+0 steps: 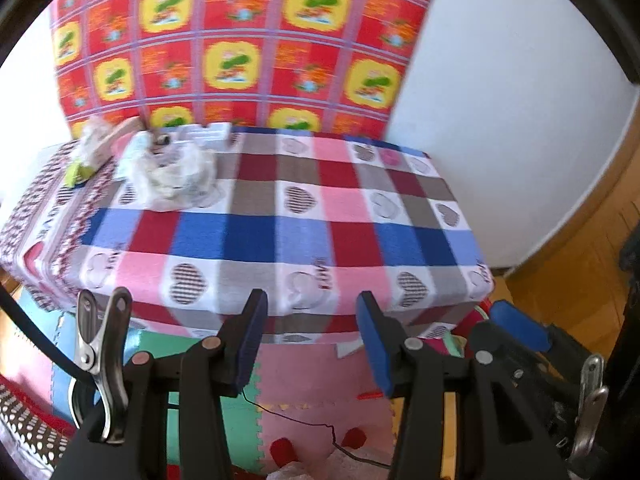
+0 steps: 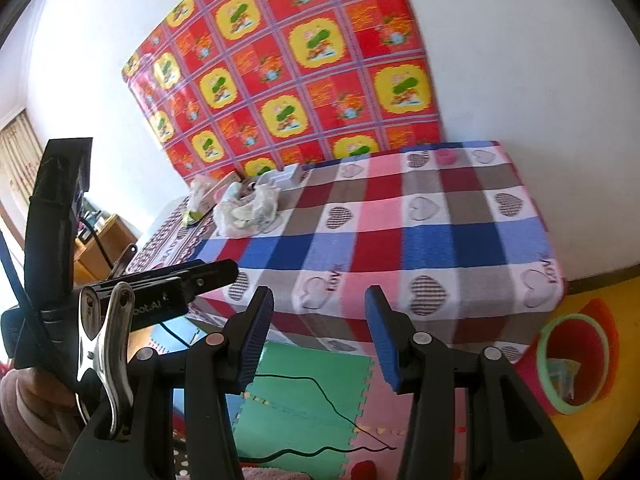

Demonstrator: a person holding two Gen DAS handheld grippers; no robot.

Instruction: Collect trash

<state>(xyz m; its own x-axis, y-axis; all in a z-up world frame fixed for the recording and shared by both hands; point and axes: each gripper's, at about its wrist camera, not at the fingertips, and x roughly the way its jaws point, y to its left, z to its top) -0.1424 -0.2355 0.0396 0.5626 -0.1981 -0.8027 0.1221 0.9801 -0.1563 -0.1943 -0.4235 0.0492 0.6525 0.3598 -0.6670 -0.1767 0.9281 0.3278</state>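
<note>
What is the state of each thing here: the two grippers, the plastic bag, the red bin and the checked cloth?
left gripper: open, empty.
right gripper: open, empty.
crumpled plastic bag: lying on the table, at its far left.
red bin: on the floor right of the table, open on top, something inside.
checked cloth: spread flat over the table.

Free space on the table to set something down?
The checked tablecloth is bare from the crumpled plastic bag across to the right edge and along the near edge. Crowded only at the far left corner: bag, wrappers, white box.
</note>
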